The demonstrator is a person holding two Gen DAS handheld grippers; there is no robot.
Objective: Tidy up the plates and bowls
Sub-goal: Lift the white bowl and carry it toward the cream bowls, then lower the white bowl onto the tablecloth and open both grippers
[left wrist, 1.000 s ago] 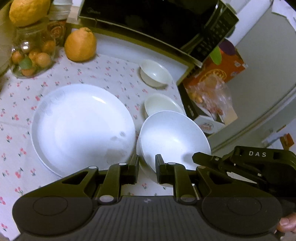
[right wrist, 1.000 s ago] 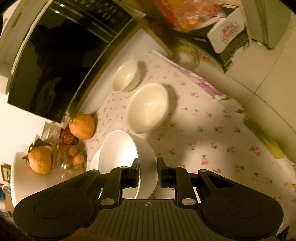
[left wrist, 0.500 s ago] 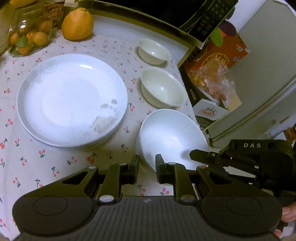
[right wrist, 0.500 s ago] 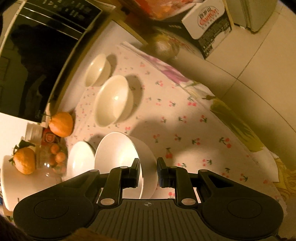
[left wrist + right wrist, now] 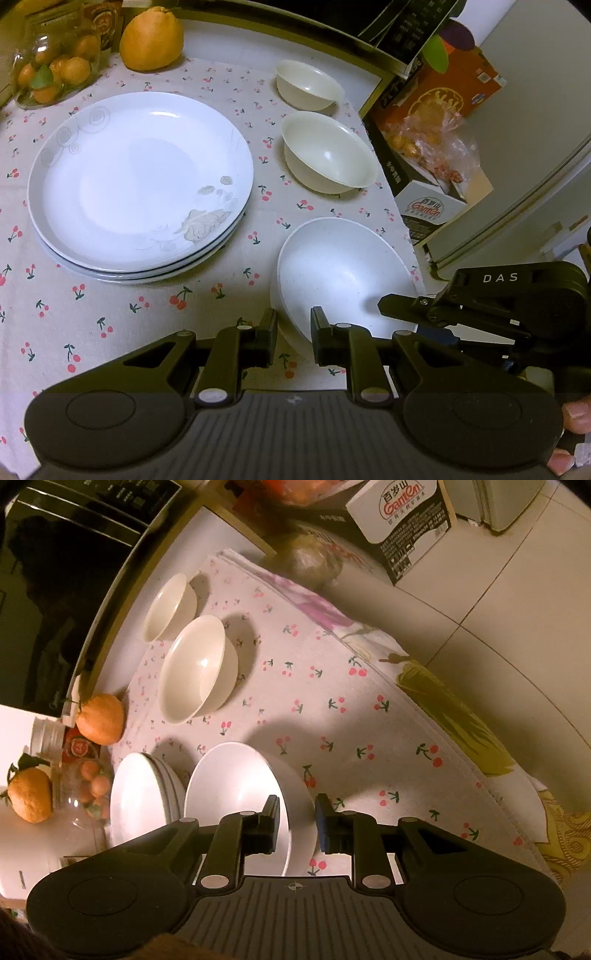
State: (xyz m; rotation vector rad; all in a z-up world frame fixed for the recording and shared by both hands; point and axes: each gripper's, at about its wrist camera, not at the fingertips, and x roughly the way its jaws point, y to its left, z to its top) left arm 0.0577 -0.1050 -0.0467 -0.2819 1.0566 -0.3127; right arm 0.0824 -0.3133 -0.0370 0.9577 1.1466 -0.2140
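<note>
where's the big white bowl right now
The big white bowl sits low and right in the left wrist view, near the table's edge, its rim gripped by both tongs, with the plate stack to its left.

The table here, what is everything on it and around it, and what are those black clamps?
large bowl: one, white, near edge, rim between both clamps
cream bowls: two, in a row behind it
plates: stacked, white, on the cherry-print cloth
big citrus fruit: orange, at the back
jar: clear, holding small oranges
microwave: black, behind the bowls
boxes: beside the table
left gripper: black, gripping the bowl's rim
right gripper: black, gripping the rim
</note>
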